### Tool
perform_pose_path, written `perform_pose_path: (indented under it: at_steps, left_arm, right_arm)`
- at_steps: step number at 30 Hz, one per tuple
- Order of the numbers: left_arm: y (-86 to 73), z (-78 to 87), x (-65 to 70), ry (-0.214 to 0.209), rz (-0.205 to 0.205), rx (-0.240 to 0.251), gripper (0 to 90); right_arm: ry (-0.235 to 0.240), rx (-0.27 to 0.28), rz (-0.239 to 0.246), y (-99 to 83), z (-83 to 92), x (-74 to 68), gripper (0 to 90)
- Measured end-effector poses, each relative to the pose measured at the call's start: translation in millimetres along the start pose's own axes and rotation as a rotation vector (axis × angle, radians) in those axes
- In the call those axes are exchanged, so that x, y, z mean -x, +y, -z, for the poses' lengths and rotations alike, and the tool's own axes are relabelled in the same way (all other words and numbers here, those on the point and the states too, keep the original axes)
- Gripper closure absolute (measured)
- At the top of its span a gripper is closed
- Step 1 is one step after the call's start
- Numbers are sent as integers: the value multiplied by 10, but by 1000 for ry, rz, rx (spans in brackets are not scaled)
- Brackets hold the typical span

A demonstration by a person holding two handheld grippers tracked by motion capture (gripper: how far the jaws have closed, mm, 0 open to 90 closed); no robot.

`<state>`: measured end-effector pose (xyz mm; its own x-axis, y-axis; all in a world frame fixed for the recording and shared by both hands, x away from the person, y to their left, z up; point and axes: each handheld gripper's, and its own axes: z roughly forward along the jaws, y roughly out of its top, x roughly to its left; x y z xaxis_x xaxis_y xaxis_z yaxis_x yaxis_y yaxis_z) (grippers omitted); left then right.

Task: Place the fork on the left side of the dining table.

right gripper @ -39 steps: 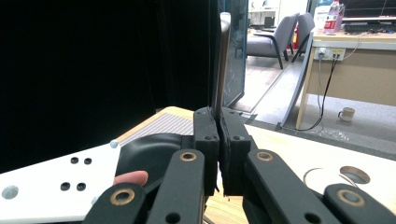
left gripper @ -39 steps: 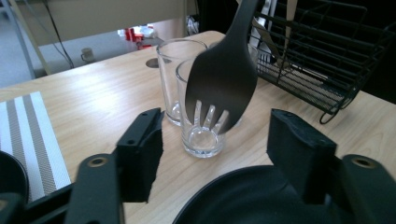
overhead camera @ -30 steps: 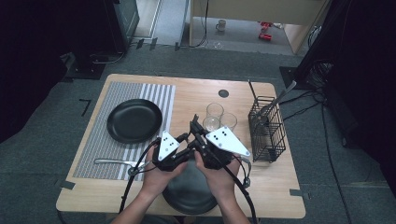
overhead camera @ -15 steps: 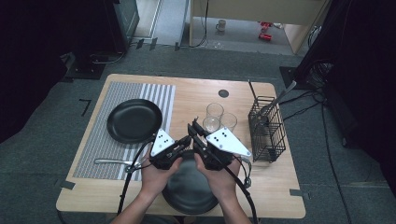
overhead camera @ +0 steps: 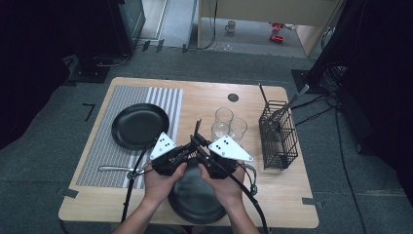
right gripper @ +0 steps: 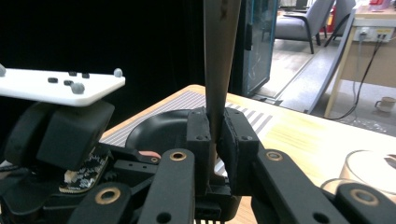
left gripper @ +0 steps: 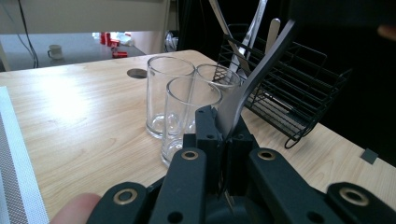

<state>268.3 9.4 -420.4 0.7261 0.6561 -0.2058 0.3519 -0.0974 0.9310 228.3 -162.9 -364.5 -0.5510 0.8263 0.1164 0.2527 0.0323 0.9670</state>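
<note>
A flat metal utensil (overhead camera: 197,130) stands upright between both grippers, above the near black plate (overhead camera: 195,204). My left gripper (overhead camera: 189,152) comes in from the left, and its jaws (left gripper: 224,135) are shut on the utensil's (left gripper: 254,77) lower part. From the right comes my right gripper (overhead camera: 198,145). Its pads (right gripper: 215,130) sit against both sides of the utensil (right gripper: 219,56), after just easing open a touch. The utensil's lower end is hidden by the jaws.
Three clear glasses (overhead camera: 226,127) stand just beyond the grippers. A black wire cutlery basket (overhead camera: 277,134) with utensils is at the right. A second black plate (overhead camera: 139,126) and another utensil (overhead camera: 114,169) lie on the striped mat (overhead camera: 160,97) at the left.
My left gripper has edged slightly to the left. The right gripper and the upright utensil have stayed in place.
</note>
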Motion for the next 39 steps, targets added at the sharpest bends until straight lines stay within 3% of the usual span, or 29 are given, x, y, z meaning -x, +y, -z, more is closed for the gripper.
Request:
perform_pose_path:
  at_steps: [12, 13, 15, 18, 26, 33, 39]
  left_arm:
    - [-41, -3, -52, -29, 22, -4, 885]
    - [-42, -4, -50, -26, 16, -6, 870]
    - [-42, -5, -38, -4, 0, -7, 754]
    - [-50, -1, -42, -11, -8, -19, 650]
    - [-65, 54, -61, -18, -34, -43, 541]
    - [-80, 99, -115, -23, -25, -80, 399]
    - [-36, 188, -142, -22, -30, -87, 345]
  right_arm:
    - [24, 9, 3, -80, -62, 19, 853]
    - [20, 5, 2, -82, -59, 12, 853]
    - [10, 2, 8, -87, -62, 12, 854]
    - [-1, 2, 9, -93, -60, 30, 854]
    - [-26, -1, 10, -104, -55, 74, 854]
    - [-38, -14, 10, -142, -54, 108, 854]
    - [-43, -27, 6, -197, -63, 131, 854]
